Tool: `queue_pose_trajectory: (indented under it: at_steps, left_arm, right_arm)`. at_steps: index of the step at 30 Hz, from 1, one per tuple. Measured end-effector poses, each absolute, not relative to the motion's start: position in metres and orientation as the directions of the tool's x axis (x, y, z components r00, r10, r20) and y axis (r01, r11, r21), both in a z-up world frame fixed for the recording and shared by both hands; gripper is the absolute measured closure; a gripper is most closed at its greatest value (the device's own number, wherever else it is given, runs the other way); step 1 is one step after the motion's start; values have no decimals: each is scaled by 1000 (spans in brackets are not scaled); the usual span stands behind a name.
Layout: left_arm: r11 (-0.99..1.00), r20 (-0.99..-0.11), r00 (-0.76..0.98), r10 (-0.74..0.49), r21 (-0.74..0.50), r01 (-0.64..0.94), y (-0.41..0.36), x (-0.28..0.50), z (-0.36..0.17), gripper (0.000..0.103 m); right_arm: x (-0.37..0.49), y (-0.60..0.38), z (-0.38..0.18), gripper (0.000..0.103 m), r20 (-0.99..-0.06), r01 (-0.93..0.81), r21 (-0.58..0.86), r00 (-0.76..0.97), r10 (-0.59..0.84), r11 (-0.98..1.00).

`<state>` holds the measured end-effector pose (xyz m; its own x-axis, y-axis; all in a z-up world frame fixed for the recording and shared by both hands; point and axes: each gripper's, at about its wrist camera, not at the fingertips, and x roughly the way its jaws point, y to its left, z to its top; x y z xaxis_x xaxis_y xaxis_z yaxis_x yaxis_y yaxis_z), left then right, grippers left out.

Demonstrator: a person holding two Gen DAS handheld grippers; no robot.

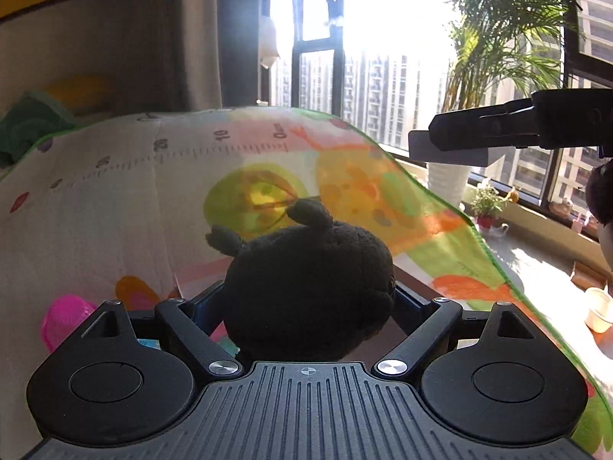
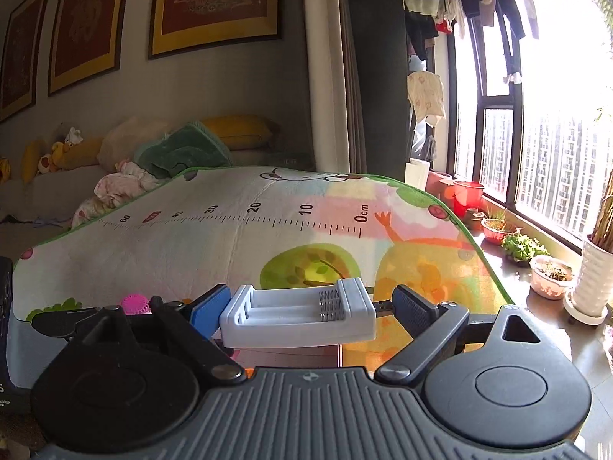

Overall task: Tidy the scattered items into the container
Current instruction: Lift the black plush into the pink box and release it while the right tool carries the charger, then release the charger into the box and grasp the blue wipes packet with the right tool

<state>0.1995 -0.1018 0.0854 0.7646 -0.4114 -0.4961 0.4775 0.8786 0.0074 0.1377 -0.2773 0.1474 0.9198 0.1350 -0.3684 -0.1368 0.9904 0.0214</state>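
My left gripper (image 1: pixel 306 299) is shut on a round black plush toy (image 1: pixel 310 276), whose two small ears point away from the camera; its body hides the fingertips. My right gripper (image 2: pixel 302 310) is shut on a white plastic battery charger (image 2: pixel 299 316), gripped end to end between the blue left pad (image 2: pixel 208 312) and the dark right finger, with its USB plug against that finger. In the left wrist view the right gripper's finger (image 1: pixel 498 130) and the charger (image 1: pixel 448 149) show at upper right. Both are held above a colourful play mat (image 2: pixel 191 237). A pink plastic item (image 1: pixel 65 318) lies on the mat.
The mat (image 1: pixel 115 199) has a printed ruler and a green border. Flower pots (image 2: pixel 551 276) and a white planter (image 2: pixel 595 280) stand on the window ledge to the right. A pale box wall (image 2: pixel 23 345) is at the left edge. A sofa with cushions (image 2: pixel 184 149) lies behind.
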Motion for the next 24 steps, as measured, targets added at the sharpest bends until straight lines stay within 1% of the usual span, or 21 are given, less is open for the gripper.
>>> queue_pose_trajectory:
  at_steps: [3, 7, 10, 12, 15, 20, 24]
  left_arm:
    - [867, -513, 746, -425, 5, 498, -97, 205, 75, 7]
    - [842, -481, 735, -479, -16, 539, -82, 181, 78, 3]
    - [850, -466, 746, -476, -27, 526, -63, 158, 72, 2]
    - [870, -462, 768, -443, -16, 493, -50, 149, 66, 1]
    - [914, -478, 804, -353, 5, 405, -23, 144, 53, 1]
    - [966, -516, 823, -238, -38, 256, 25, 148, 37, 0]
    - [985, -544, 821, -172, -75, 156, 49, 145, 28, 0]
  right_arm:
    - [161, -268, 132, 12, -418, -132, 29, 899, 132, 991]
    - [184, -262, 118, 12, -455, -133, 50, 879, 141, 990]
    - [200, -259, 109, 12, -479, -142, 65, 864, 156, 988]
    - [211, -257, 102, 12, -499, -144, 69, 852, 159, 987]
    - [228, -251, 89, 12, -539, -143, 76, 827, 161, 987]
    - [247, -244, 74, 11, -597, -166, 108, 778, 197, 980]
    - [250, -234, 75, 10, -606, -169, 62, 776, 172, 984]
